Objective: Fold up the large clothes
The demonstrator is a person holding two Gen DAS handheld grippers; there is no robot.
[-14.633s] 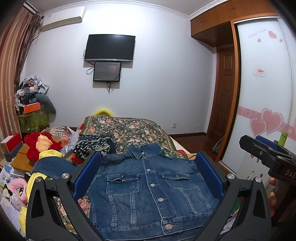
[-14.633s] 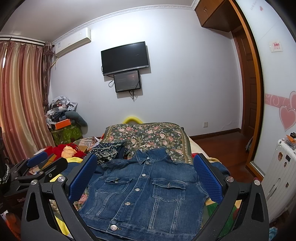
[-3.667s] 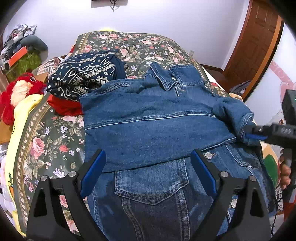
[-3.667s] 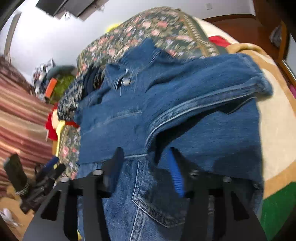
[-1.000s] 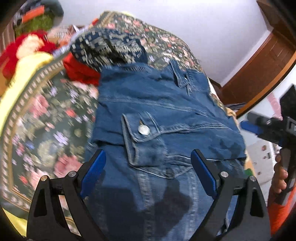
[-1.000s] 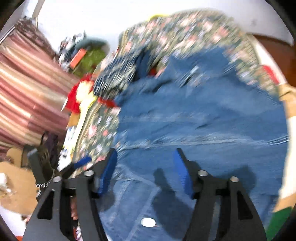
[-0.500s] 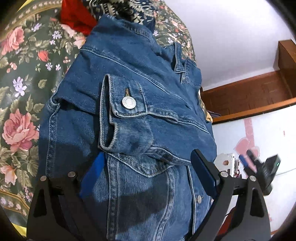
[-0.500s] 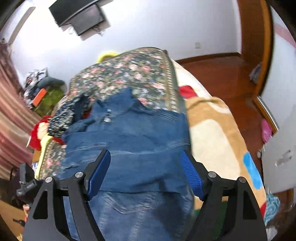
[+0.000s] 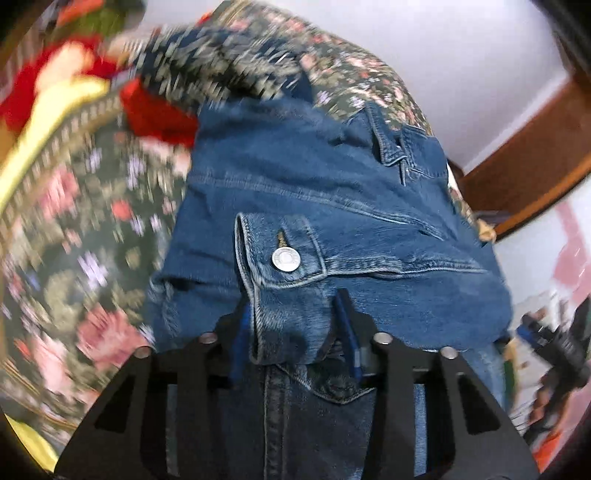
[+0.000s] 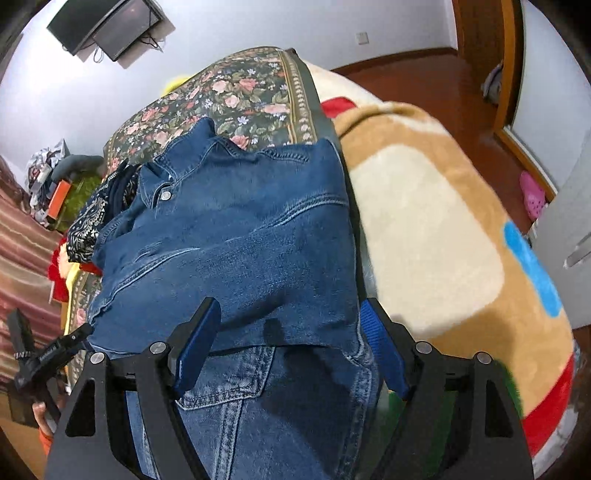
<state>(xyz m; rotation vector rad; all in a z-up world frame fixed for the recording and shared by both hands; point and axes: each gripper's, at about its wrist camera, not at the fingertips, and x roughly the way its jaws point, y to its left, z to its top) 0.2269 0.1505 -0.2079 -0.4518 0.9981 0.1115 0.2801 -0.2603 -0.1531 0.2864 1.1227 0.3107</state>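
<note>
Left hand-held gripper (image 9: 293, 338) pinching the denim jacket (image 9: 332, 206) cuff (image 9: 280, 280); right hand-held gripper (image 10: 288, 350) spread wide over the jacket's bed-edge side.

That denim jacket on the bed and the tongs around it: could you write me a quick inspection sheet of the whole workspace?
Surface: bed with a floral cover and a tan blanket beside it.
Job's things: denim jacket lies on the bed, sleeves folded across its front; sleeve cuff with a metal button faces up.
Clutter: patterned dark cloth and red and yellow items by the jacket's collar side.
Tongs: left tongs closed on the sleeve cuff; right tongs open, straddling the jacket's edge.
Cables: wires hang under the wall screens.
Surroundings: wooden floor, striped curtain, pink slipper.
</note>
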